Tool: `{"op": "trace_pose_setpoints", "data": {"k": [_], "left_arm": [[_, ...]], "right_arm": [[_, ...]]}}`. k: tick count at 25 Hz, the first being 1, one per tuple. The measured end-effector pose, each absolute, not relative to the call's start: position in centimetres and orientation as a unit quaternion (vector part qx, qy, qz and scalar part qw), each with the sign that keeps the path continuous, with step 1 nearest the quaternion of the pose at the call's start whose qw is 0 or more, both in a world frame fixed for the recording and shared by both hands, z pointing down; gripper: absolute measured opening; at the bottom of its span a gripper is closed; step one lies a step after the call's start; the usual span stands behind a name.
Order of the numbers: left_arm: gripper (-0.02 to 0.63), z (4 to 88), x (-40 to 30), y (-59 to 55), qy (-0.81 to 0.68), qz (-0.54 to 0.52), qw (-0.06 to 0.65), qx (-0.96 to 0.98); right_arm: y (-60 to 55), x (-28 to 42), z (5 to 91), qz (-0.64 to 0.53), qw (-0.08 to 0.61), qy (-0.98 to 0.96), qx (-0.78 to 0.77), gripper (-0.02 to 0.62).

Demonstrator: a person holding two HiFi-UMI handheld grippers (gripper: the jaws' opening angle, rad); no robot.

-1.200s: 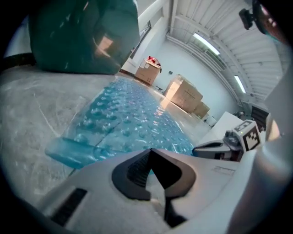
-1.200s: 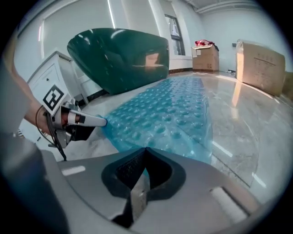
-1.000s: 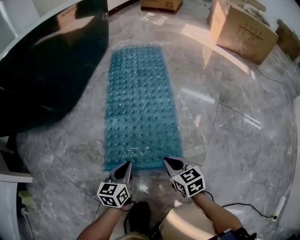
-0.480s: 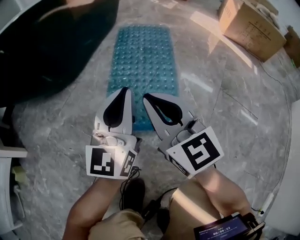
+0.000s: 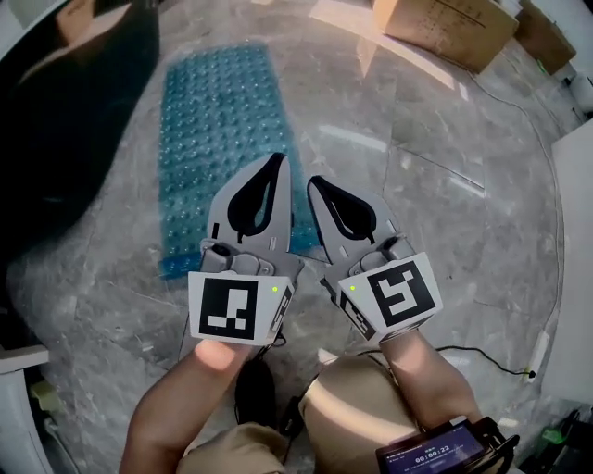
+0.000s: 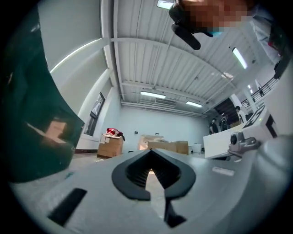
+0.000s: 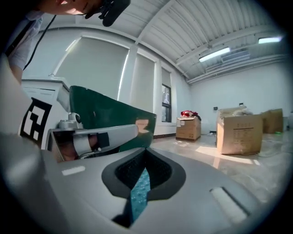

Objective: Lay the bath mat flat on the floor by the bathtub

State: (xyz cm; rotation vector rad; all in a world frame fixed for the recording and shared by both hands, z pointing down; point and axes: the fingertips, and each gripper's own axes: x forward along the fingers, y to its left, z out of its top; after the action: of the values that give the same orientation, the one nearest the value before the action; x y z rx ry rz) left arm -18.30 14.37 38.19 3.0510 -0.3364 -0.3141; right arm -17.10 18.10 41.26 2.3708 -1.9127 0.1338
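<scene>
Currently bath mat (image 5: 218,139) lies flat on floor (image 5: 417,213), just beside bathtub (image 5: 65,139). Left gripper (image 5: 275,161) and right gripper (image 5: 315,182) both closed, empty, above its near end. Risk: a step catching that near edge could fold or slide it on the glossy stone

The bath mat (image 5: 208,120) has its near right corner hidden behind the left gripper (image 5: 275,162). Left of that gripper the dark bathtub (image 5: 65,111) runs off the picture's edge; beyond the right gripper (image 5: 313,183) a cardboard box (image 5: 445,26) is cut off at the top.
</scene>
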Motion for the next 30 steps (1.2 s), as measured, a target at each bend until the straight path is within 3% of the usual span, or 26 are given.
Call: {"op": "trace_pose_setpoints", "data": {"k": [7, 30], "left_arm": [[0.006, 38.3, -14.9, 18.2, -0.072, -0.085, 0.035, 0.993], [0.006, 38.1, -15.3, 18.7, -0.085, -0.089, 0.021, 0.992]], "right_arm": [[21.0, -14.1, 40.9, 0.038, 0.006, -0.584, 0.811, 0.006], [21.1, -14.0, 39.9, -0.002, 0.003, -0.577, 0.817, 0.006]]}}
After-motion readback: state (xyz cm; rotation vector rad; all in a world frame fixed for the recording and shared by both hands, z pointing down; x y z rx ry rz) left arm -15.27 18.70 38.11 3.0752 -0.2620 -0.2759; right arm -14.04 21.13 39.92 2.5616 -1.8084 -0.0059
